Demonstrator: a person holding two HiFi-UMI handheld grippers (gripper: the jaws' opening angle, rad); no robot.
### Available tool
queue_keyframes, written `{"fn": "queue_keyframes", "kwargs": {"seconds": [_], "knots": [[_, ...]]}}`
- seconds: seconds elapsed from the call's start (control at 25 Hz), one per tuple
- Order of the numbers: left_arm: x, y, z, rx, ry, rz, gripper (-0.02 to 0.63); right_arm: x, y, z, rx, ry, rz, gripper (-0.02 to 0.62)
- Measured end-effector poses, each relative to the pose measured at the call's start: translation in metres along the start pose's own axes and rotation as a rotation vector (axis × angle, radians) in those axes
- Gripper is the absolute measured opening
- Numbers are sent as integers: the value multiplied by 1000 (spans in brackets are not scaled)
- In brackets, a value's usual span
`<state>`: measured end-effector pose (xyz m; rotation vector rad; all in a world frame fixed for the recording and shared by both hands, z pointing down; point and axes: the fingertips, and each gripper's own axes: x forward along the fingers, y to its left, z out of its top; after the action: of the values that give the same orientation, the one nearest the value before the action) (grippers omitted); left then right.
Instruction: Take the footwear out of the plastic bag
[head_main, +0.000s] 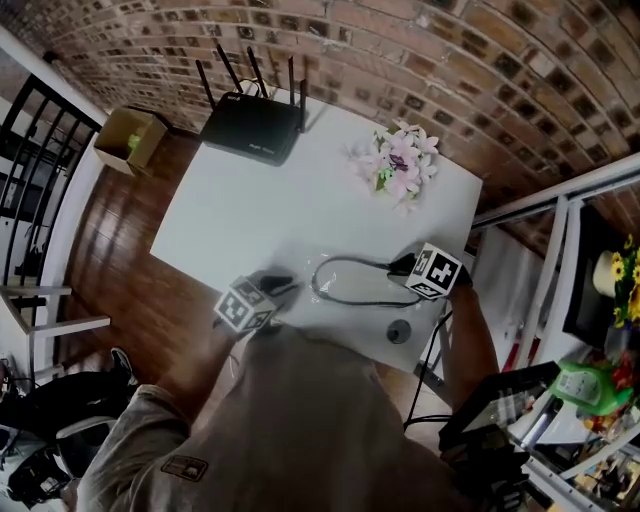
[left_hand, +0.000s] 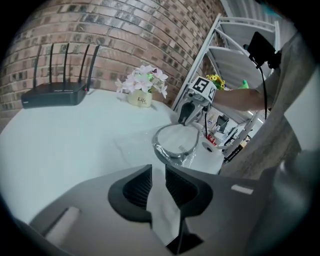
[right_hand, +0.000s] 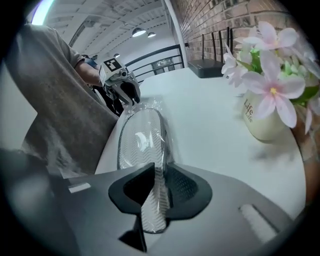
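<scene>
Our left gripper (left_hand: 158, 172) pinches the bag (left_hand: 175, 155); our right gripper (right_hand: 160, 172) grips the shoe (right_hand: 140, 140) by its end. It seems light and bendy.

The plastic bag (right_hand: 152, 106) is clear, glossy film, crinkled and glinting; through it the slipper (right_hand: 140, 140) shows a pale sole with zigzag tread and a smooth grey rim; the left gripper (left_hand: 159, 177) and right gripper (right_hand: 159, 172) are matt dark plastic with ribbed pads. The table (head_main: 260, 210) is smooth, white and faintly sheened; the router (head_main: 250, 128) is matt black plastic; the flower pot (right_hand: 262, 120) looks glazed cream; the wall (head_main: 420, 60) is rough brick; the floor (head_main: 120, 250), at left, is polished wood.
</scene>
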<state>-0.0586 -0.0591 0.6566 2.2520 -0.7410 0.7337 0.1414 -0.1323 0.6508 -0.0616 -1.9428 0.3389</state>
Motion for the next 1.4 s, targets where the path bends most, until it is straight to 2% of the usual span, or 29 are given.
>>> {"fn": "queue_keyframes", "kwargs": {"seconds": [0.08, 0.16, 0.6, 0.84, 1.0, 1.4], "knots": [[1, -3, -1, 19, 19, -31, 66, 1, 4, 4, -7, -8, -12, 38], [2, -4, -1, 35, 34, -52, 66, 2, 8, 7, -2, -24, -21, 13], [5, -2, -8, 11, 81, -168, 69, -4, 29, 24, -9, -119, -165, 11], [8, -11, -13, 12, 114, -221, 104, -13, 35, 33, -44, -191, -259, 11], [9, -14, -13, -4, 117, -236, 138, -23, 37, 41, -24, -259, -302, 11], [21, -24, -5, -25, 103, -246, 143, -34, 37, 42, 4, -294, -350, 11]]}}
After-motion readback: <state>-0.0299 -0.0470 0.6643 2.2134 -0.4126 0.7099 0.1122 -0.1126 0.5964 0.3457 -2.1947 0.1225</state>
